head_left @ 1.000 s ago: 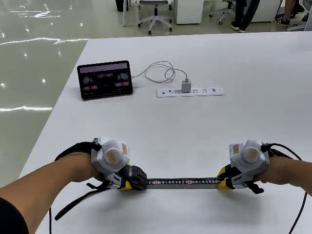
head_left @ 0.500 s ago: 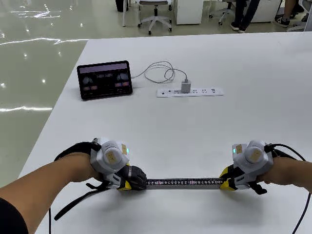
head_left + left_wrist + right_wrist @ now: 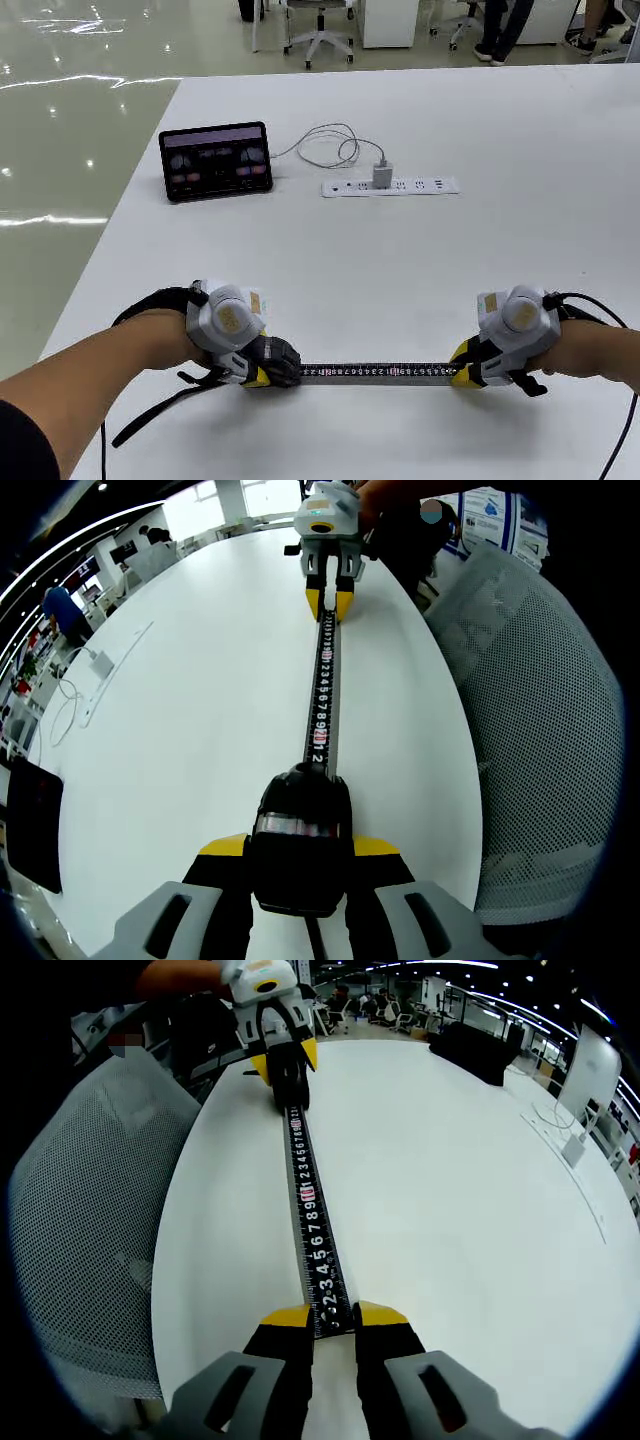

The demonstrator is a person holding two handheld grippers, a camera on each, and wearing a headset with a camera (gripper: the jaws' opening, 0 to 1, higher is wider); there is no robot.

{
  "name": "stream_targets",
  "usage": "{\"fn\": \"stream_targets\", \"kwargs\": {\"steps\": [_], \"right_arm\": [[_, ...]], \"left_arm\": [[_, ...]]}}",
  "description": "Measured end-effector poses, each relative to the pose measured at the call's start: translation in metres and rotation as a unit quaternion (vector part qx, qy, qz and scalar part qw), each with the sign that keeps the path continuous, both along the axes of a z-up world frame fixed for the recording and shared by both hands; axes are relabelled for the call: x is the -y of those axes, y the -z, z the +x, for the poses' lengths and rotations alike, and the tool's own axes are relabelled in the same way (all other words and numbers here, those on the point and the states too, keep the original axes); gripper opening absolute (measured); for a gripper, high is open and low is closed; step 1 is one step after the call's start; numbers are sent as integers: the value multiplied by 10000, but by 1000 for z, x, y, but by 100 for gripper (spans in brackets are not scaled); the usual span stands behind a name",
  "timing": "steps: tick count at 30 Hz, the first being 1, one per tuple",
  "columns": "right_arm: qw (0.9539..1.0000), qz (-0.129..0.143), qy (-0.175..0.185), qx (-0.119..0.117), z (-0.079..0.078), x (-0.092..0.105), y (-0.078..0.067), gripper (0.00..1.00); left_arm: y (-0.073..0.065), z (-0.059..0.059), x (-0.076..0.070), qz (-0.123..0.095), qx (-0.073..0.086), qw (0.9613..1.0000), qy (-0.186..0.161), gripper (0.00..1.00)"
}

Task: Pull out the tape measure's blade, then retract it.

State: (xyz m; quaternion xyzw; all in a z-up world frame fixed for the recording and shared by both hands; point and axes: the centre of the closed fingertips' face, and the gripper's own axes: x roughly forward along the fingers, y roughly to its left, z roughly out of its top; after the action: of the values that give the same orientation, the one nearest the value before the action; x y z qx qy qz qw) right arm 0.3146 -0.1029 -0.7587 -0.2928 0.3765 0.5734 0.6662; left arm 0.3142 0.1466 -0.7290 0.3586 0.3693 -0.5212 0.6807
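Observation:
A black tape measure case (image 3: 277, 362) rests near the white table's front edge, and my left gripper (image 3: 256, 375) is shut on it; its body sits between the yellow-tipped fingers (image 3: 225, 846) in the left gripper view (image 3: 300, 830). The blade (image 3: 378, 374) is pulled out flat along the table to the right. My right gripper (image 3: 461, 366) is shut on the blade's end, seen between its fingers in the right gripper view (image 3: 327, 1318). The blade's numbers (image 3: 315, 1230) run toward the left gripper (image 3: 283, 1060) across the table.
A dark tablet (image 3: 215, 161) lies at the back left of the table (image 3: 400, 260). A white power strip (image 3: 390, 187) with a plugged charger and coiled cable (image 3: 325, 147) lies behind centre. A mesh office chair (image 3: 540, 730) stands close to the table's front edge.
The right gripper has moved a little further to the right with the blade's end, so slightly more blade is out. The left gripper holds still.

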Motion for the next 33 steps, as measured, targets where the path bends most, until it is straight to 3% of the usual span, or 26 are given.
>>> {"fn": "stream_targets", "kwargs": {"steps": [12, 21, 27, 33], "right_arm": [[9999, -106, 30, -116, 1, -1, 0, 12], [9994, -322, -81, -70, -1, -3, 0, 13], [9996, -291, -71, -10, 0, -5, -2, 21], [9994, -329, 89, -17, 3, -1, -4, 31]], "left_arm": [[0, 0, 2, 83, 60, 9999, 107, 32], [-1, 2, 3, 152, -66, 9998, 81, 34], [-8, 10, 2, -49, -73, 9995, -295, 45], [-14, 10, 1, -123, -86, 9990, -414, 59]]}}
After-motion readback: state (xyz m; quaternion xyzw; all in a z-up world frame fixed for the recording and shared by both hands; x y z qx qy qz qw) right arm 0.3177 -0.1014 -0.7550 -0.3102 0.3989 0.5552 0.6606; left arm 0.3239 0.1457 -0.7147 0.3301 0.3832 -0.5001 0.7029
